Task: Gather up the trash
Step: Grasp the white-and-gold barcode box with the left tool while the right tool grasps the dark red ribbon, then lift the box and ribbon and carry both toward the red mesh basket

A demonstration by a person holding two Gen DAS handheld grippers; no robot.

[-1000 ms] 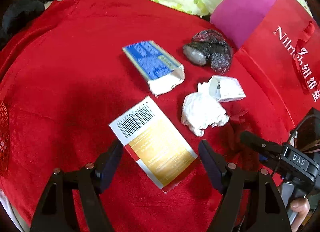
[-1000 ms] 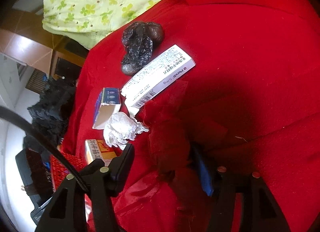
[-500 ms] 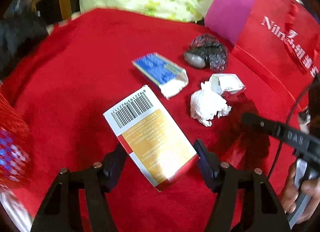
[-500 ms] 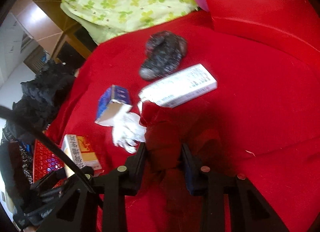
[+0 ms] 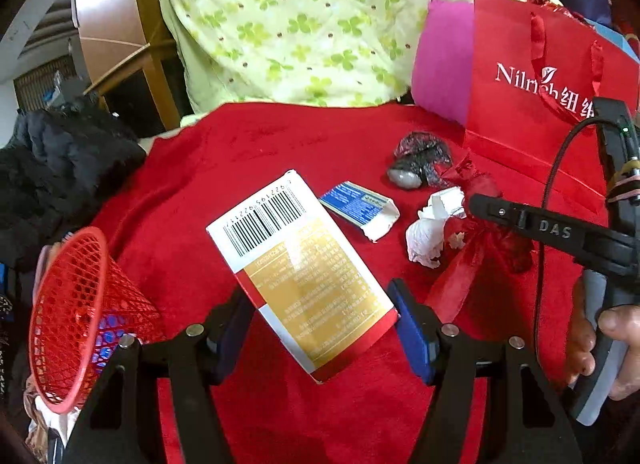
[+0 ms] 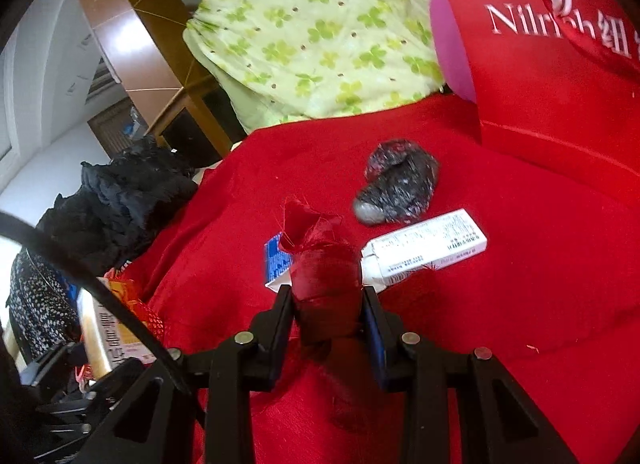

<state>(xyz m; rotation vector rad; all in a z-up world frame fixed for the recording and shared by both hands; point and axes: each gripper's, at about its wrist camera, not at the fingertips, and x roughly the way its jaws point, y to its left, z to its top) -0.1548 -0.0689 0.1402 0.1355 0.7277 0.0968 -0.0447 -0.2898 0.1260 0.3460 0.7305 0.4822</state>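
My left gripper (image 5: pixel 320 312) is shut on a white, gold and red carton (image 5: pixel 298 264) with a barcode, lifted off the red cloth (image 5: pixel 224 168). My right gripper (image 6: pixel 328 308) is shut on a bunched red ribbon scrap (image 6: pixel 320 264), also raised; the same scrap (image 5: pixel 476 224) hangs from its jaws in the left wrist view. On the cloth lie a blue and white box (image 5: pixel 360 208), a crumpled white tissue (image 5: pixel 426 238), a long white printed box (image 6: pixel 428 250) and a dark crumpled bag (image 6: pixel 400 188).
A red mesh basket (image 5: pixel 76 316) stands at the cloth's left edge. A red paper gift bag (image 5: pixel 536 104) and a pink cushion (image 5: pixel 440 60) rise at the right. Green clover bedding (image 5: pixel 304 20) lies behind, dark clothes (image 5: pixel 56 160) to the left. A hand (image 5: pixel 612 348) holds the right gripper's handle.
Both grippers closed and rose: the left took the barcode carton off the cloth, the right pinched the red ribbon scrap and lifted it. Both wrists rolled; the mesh basket came into view.
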